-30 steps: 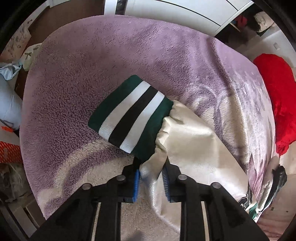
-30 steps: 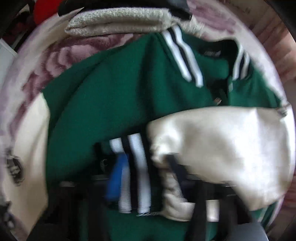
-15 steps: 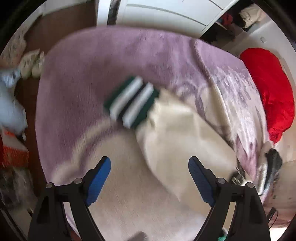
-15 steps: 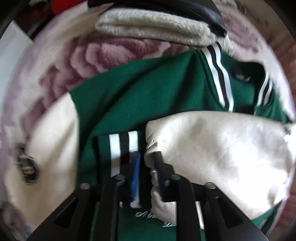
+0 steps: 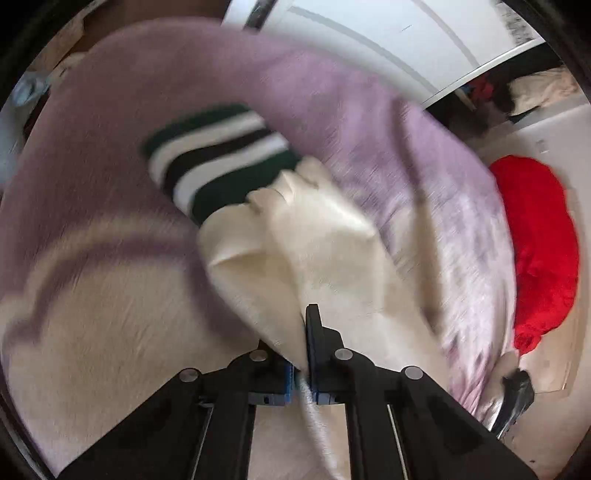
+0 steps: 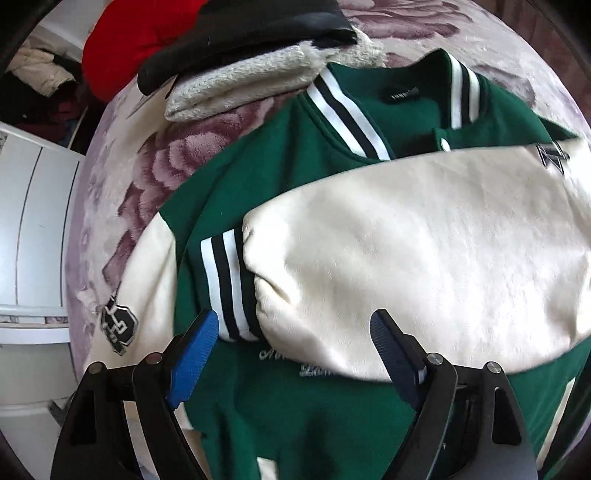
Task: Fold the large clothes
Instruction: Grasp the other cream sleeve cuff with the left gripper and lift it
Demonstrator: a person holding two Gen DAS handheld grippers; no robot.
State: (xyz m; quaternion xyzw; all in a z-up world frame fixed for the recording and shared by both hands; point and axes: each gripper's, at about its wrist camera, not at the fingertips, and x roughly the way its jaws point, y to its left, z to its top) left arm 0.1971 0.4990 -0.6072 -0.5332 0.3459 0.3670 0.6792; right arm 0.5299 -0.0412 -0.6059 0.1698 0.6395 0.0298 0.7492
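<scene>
My left gripper (image 5: 303,363) has its jaws pressed together on a fold of cream sleeve (image 5: 295,258), the fabric pinched between the blue pads and rising away from the tips. That sleeve runs forward to a ribbed cuff (image 5: 218,162) striped green, white and black, which lies on a fuzzy lilac blanket (image 5: 332,96) with pale cream patches nearer me. The left view is blurred. Off to the right of the blanket sits a bright red heap of fabric (image 5: 535,251), and white cupboard doors (image 5: 369,33) stand beyond the bed's far edge. My right gripper (image 6: 291,347) has its jaws wide apart and holds nothing; its blue pads hover over a green varsity jacket (image 6: 295,170) spread flat on the same blanket (image 6: 155,162), here showing a mauve flower pattern. The jacket's other cream sleeve (image 6: 424,251) lies folded across the green chest, its striped cuff (image 6: 229,284) resting just ahead of my left-hand pad. The striped collar (image 6: 351,114) points away from me. A black letter patch (image 6: 118,321) shows on the cream sleeve lying out at the jacket's left. Beyond the collar a folded beige fleece (image 6: 240,85) carries a black garment (image 6: 240,33) on top, with red fabric (image 6: 129,40) behind
</scene>
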